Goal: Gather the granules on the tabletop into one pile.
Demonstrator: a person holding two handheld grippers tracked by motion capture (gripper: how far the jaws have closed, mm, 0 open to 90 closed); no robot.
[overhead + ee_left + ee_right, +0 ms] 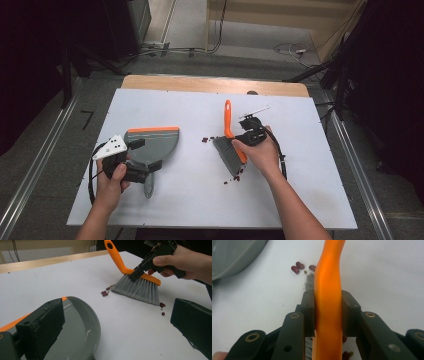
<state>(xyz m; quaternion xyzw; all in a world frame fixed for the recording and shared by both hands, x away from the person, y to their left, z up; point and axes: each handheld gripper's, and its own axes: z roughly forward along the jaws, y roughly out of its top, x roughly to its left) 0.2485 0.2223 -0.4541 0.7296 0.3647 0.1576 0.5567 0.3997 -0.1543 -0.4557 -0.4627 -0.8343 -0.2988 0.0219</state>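
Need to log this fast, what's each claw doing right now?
Left claw: closed, holding the dustpan near its handle.
Right claw: closed on the orange brush handle.

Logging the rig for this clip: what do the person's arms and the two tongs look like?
Both forearms are bare, with no sleeves or gloves in view. The left tongs are black with a pale grey three-cornered plate dotted with dark holes on top; a black cable loops from them. The right tongs are black too, with brass-coloured rivets at the linkage and a black cable.
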